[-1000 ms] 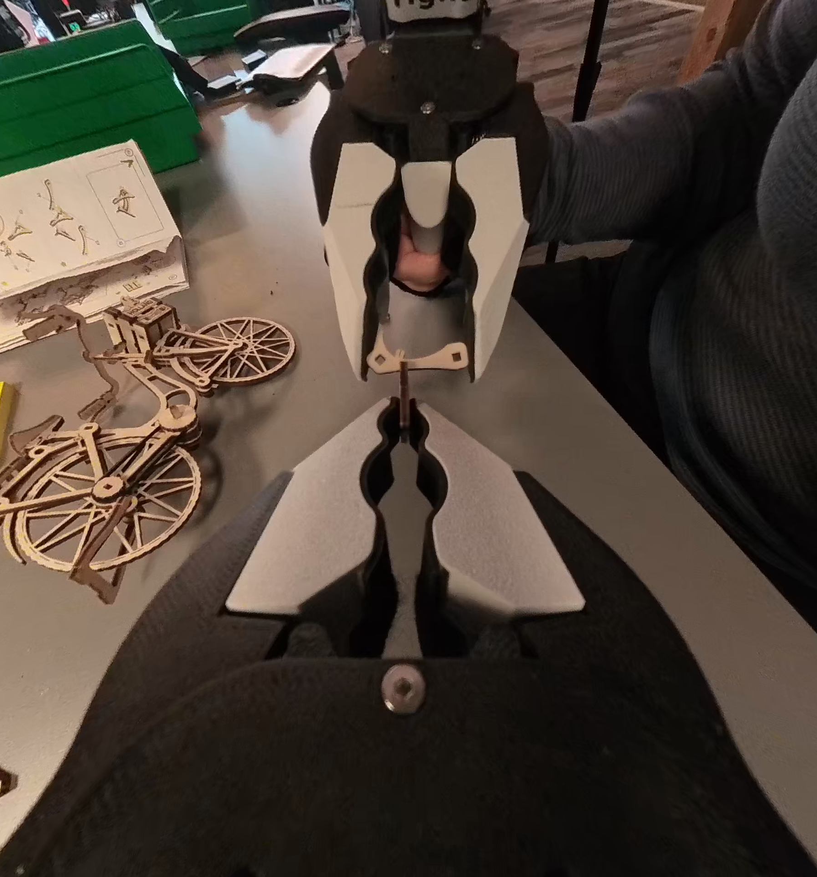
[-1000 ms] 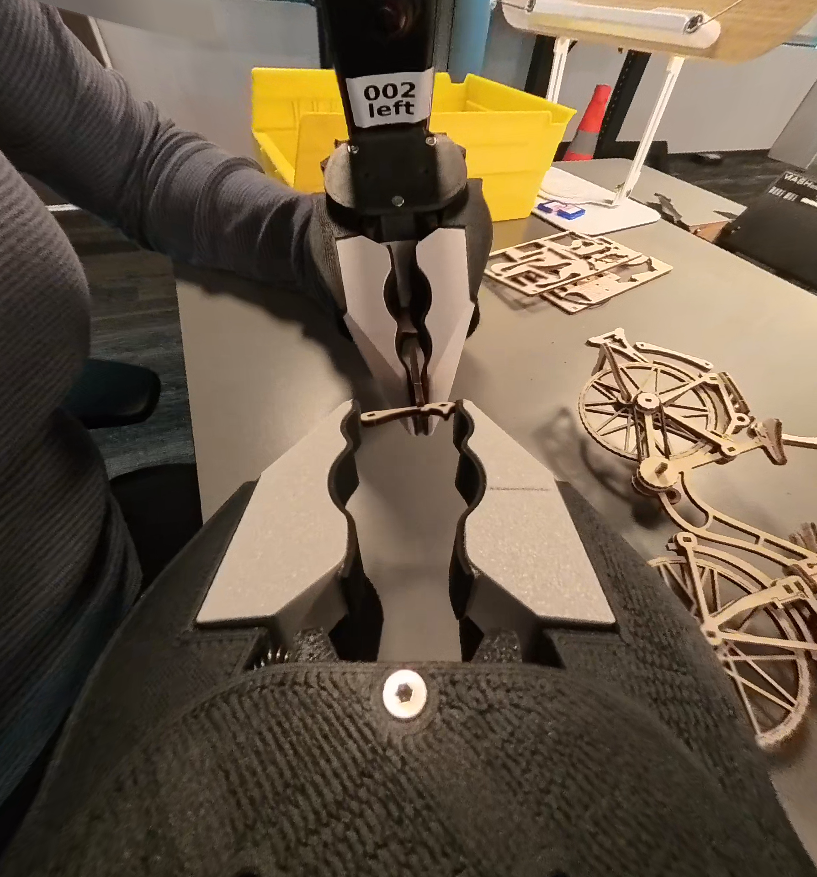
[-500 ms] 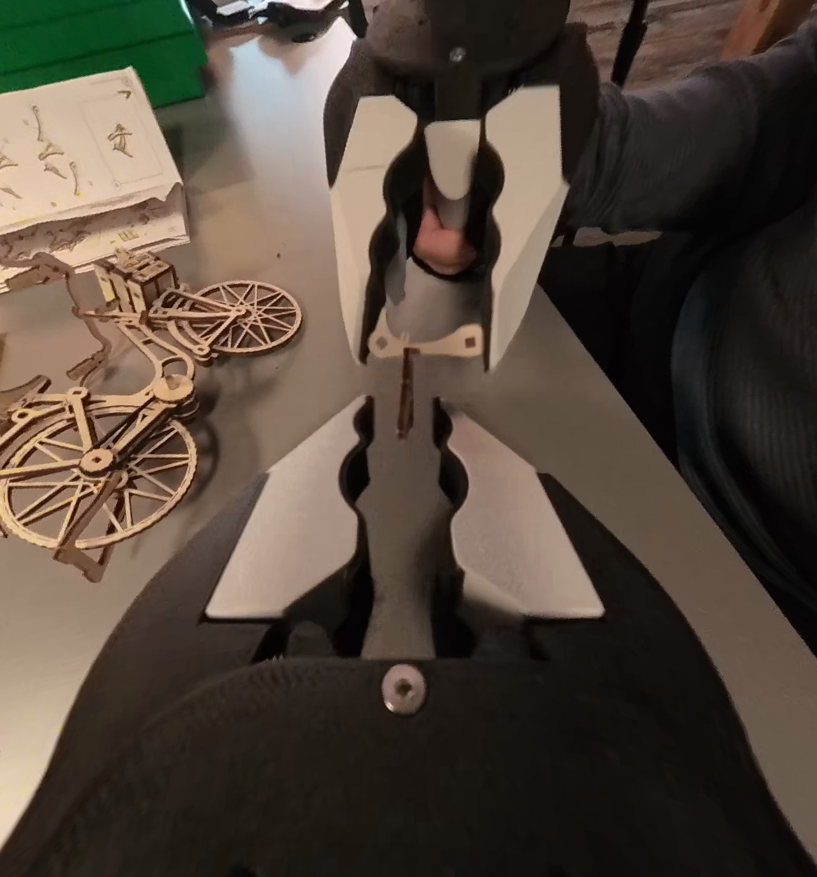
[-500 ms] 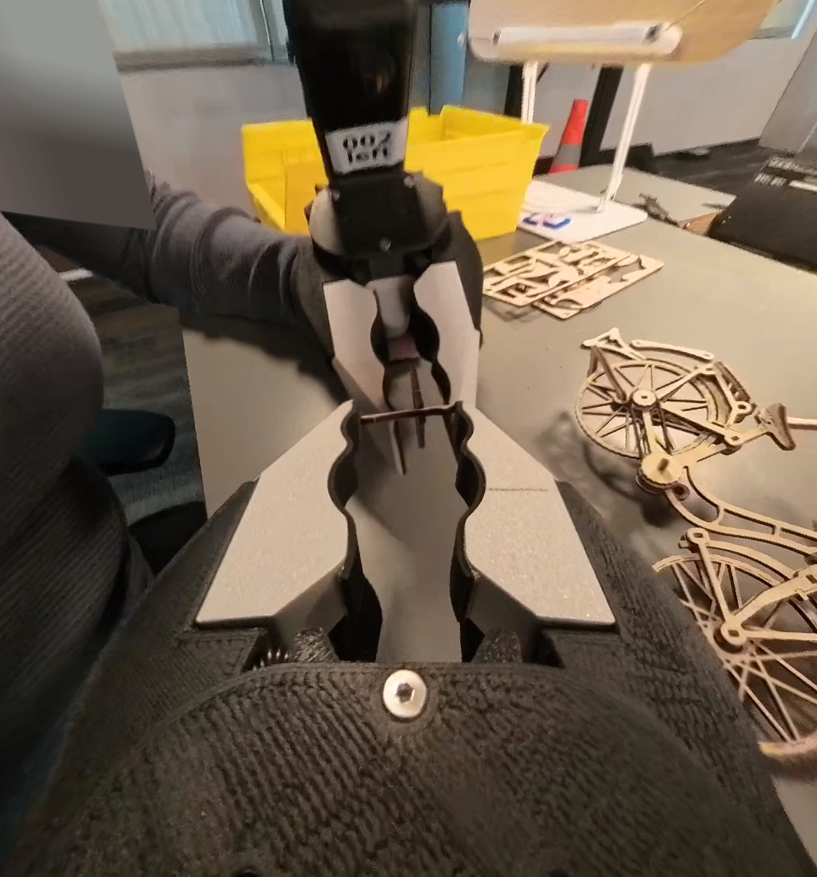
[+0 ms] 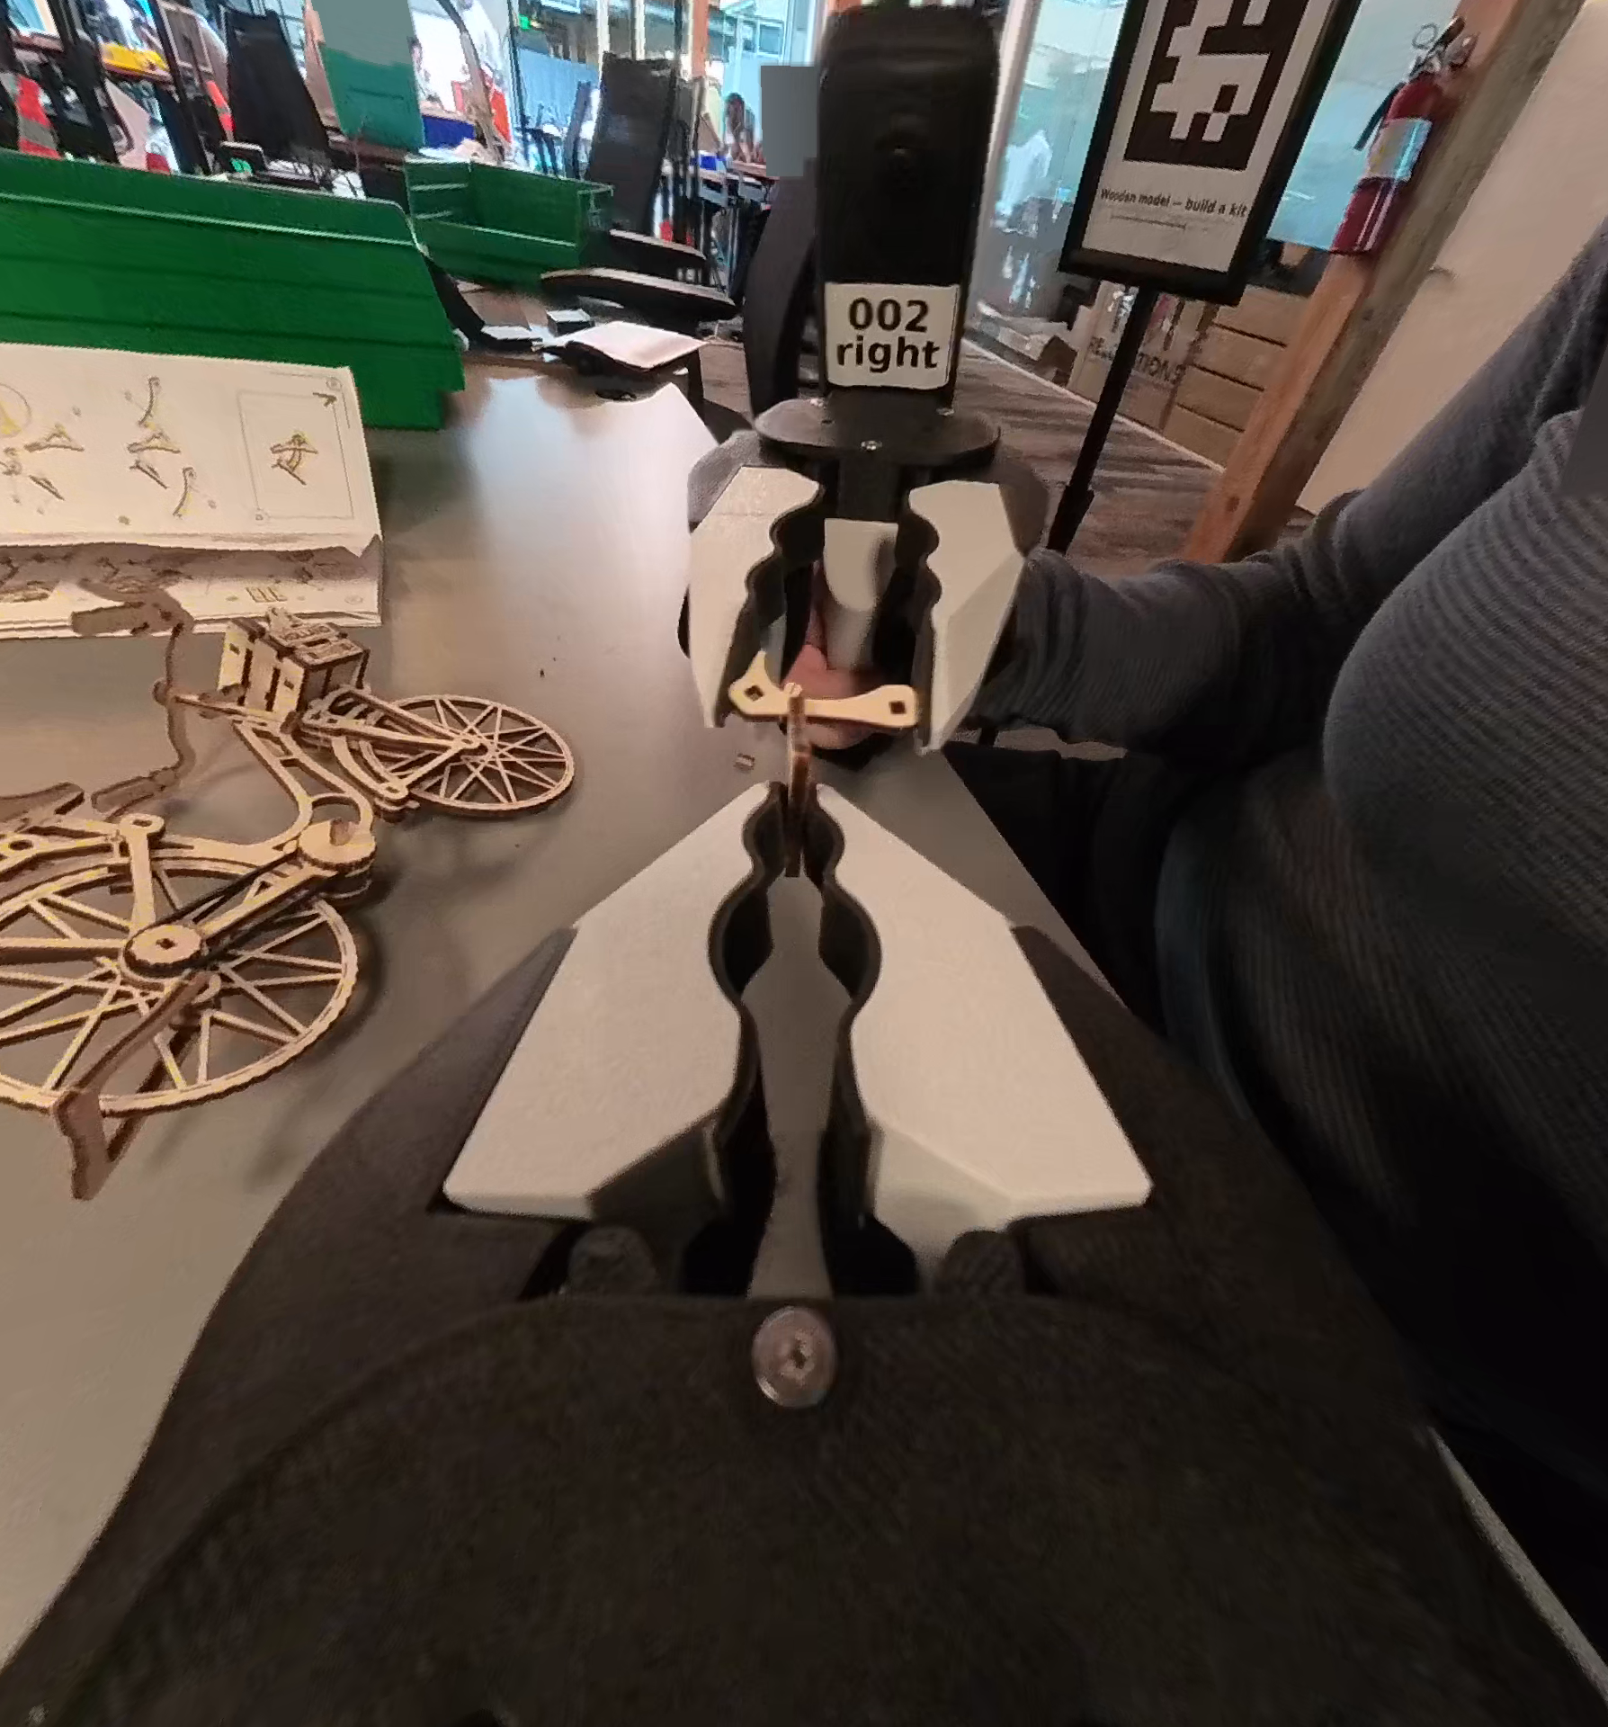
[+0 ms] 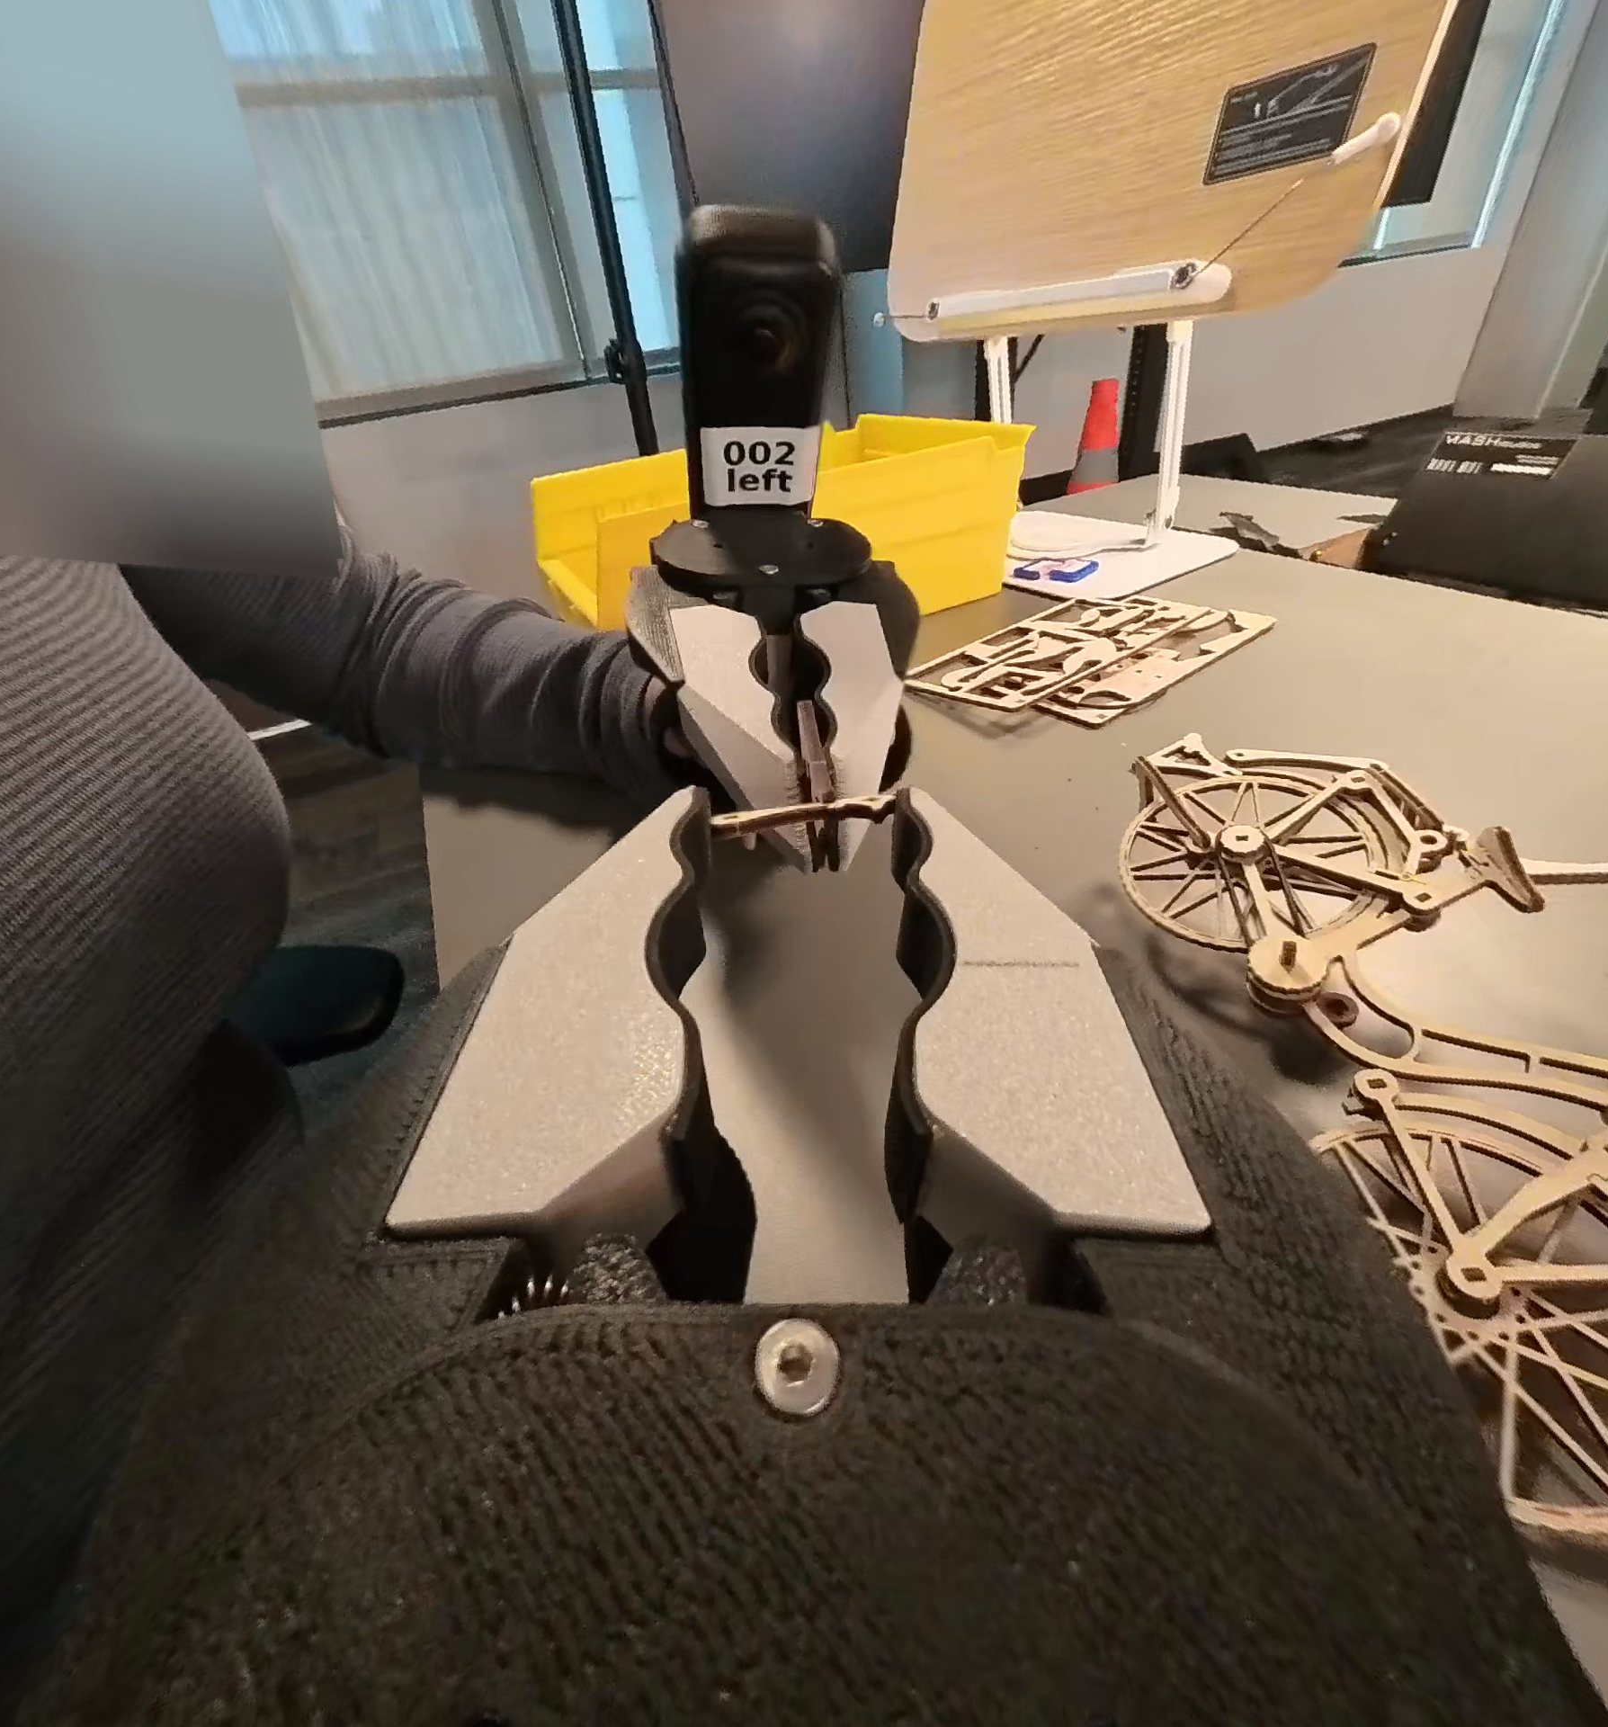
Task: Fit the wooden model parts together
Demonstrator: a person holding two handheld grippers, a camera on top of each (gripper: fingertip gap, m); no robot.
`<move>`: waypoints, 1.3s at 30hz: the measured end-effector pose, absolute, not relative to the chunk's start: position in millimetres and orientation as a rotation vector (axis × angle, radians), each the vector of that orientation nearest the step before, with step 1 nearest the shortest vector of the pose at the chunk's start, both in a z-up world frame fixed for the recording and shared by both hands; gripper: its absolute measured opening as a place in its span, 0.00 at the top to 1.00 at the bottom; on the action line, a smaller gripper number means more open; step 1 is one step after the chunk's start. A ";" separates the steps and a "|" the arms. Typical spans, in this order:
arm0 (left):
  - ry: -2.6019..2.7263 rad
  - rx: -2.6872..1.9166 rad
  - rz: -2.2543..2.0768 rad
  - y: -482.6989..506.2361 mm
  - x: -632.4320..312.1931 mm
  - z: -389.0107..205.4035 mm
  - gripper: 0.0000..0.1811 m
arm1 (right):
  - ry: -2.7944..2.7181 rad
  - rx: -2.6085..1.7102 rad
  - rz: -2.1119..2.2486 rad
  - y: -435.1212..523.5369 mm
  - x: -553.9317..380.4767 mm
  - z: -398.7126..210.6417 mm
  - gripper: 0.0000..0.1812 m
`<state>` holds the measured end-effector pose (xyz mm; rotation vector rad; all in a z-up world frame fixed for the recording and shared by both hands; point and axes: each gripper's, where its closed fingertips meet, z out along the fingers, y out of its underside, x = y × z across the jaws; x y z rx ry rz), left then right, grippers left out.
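My right gripper (image 6: pixel 805 808) is shut on a flat wooden crossbar (image 6: pixel 763 818), gripped end to end between its fingertips. My left gripper (image 5: pixel 794 804) faces it and is shut on a thin wooden strip (image 5: pixel 796 766) held edge-on. The strip's far end sits in the middle of the crossbar (image 5: pixel 856 707). In the left wrist view the right gripper (image 5: pixel 824 724) is straight ahead; in the right wrist view the left gripper (image 6: pixel 814 832) is straight ahead, with the strip (image 6: pixel 814 748) between its fingers. Both are held above the grey table (image 5: pixel 548 579).
A part-built wooden bicycle (image 5: pixel 156 934) lies on the table and also shows in the right wrist view (image 6: pixel 1295 860). An instruction booklet (image 5: pixel 146 449) and green bins (image 5: pixel 174 271) lie beyond it. A yellow bin (image 6: pixel 922 523) and wooden part sheets (image 6: pixel 1090 654) sit far off. The grippers are tip to tip, or close to it.
Half a second ago my left gripper was open with the strip hanging from the crossbar; now it is shut on the strip again. Both grippers have tilted up to a more level aim.
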<state>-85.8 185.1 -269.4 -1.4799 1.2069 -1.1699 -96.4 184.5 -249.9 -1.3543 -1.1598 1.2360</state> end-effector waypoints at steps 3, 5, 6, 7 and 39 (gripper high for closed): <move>1.185 -1.501 -1.177 187.4 -86.2 -269.6 1.00 | -1.133 -1.374 1.235 187.3 -97.9 -250.1 0.79; 1.171 -1.521 -1.181 189.3 -86.6 -270.6 1.00 | -1.120 -1.387 1.206 190.0 -99.2 -251.1 0.80; 1.169 -1.526 -1.189 189.3 -86.9 -270.8 1.00 | -1.120 -1.388 1.189 190.3 -100.0 -251.5 0.80; 1.163 -1.530 -1.192 189.8 -87.1 -270.9 1.00 | -1.118 -1.391 1.174 191.1 -100.5 -252.0 0.80; 1.212 -1.519 -1.246 182.6 -85.4 -272.2 0.99 | -1.070 -1.454 1.455 185.2 -92.8 -251.3 0.80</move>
